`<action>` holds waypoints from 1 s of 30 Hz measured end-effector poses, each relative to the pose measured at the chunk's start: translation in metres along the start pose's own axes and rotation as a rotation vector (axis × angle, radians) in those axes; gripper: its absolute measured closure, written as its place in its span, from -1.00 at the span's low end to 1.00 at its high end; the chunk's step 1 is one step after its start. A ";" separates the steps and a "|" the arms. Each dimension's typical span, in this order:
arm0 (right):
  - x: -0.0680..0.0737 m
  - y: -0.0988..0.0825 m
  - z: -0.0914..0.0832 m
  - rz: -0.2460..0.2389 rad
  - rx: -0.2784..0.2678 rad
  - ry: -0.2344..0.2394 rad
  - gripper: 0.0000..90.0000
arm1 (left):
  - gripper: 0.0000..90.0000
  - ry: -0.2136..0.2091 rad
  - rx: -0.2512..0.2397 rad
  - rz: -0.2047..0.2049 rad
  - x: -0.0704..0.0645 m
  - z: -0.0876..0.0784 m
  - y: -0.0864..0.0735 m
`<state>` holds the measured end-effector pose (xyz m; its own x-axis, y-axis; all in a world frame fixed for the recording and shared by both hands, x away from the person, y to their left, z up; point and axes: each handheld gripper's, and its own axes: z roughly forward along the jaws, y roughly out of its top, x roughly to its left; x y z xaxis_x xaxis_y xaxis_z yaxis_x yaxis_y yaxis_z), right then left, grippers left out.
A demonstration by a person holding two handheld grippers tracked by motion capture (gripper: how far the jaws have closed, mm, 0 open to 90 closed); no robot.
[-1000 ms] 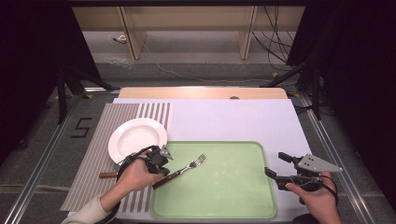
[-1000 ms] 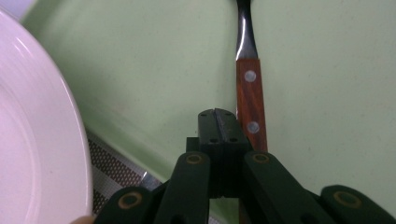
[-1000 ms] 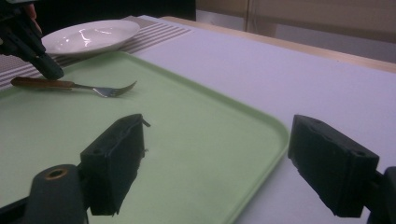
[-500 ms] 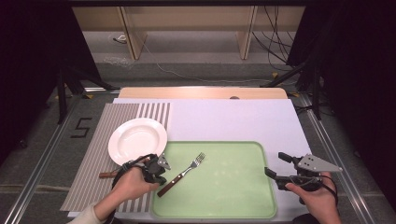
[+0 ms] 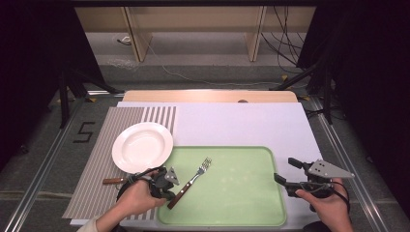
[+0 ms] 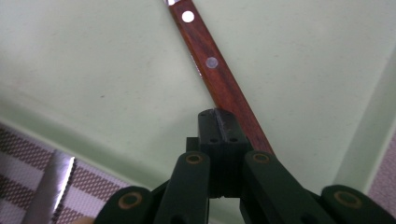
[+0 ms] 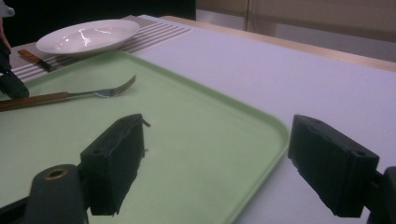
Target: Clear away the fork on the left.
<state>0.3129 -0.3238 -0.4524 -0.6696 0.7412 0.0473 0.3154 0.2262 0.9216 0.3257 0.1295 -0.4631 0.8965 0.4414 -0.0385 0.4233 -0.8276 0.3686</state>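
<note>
Over tray: left hand-held gripper jaws closed, tips above fork handle; right hand-held gripper wide open, empty.

Lab test bench, metal frame rails, floor cables, numbered marker

The left tool has its two black jaws pressed together over the near end of a brown wooden handle with pale rivets. The handle lies flat on a light green tray, running away from the tool. At lower left, a serrated knife blade rests on a striped mat beside the tray's rim.
</note>
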 end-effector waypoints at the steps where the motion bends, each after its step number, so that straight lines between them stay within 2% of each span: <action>1: 0.000 0.000 0.000 0.000 0.000 0.000 -0.56 | 0.99 -0.005 -0.003 0.006 -0.002 0.000 0.000; 5: 0.000 0.000 0.001 0.000 0.000 0.001 -0.56 | 0.99 -0.050 -0.022 0.053 -0.009 0.003 0.004; 15: 0.000 0.000 0.001 -0.003 0.003 0.003 -0.56 | 0.98 -0.072 -0.043 0.111 -0.021 0.007 0.011; 25: 0.001 0.000 0.002 -0.002 0.001 0.004 -0.56 | 0.98 -0.107 -0.062 0.147 -0.034 0.012 0.017; 30: 0.001 0.000 0.002 0.000 0.002 0.005 -0.56 | 0.97 -0.110 -0.073 0.167 -0.038 0.014 0.021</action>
<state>0.3140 -0.3220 -0.4531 -0.6731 0.7380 0.0489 0.3165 0.2277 0.9209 0.3019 0.0907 -0.4667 0.9641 0.2560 -0.0709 0.2603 -0.8572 0.4442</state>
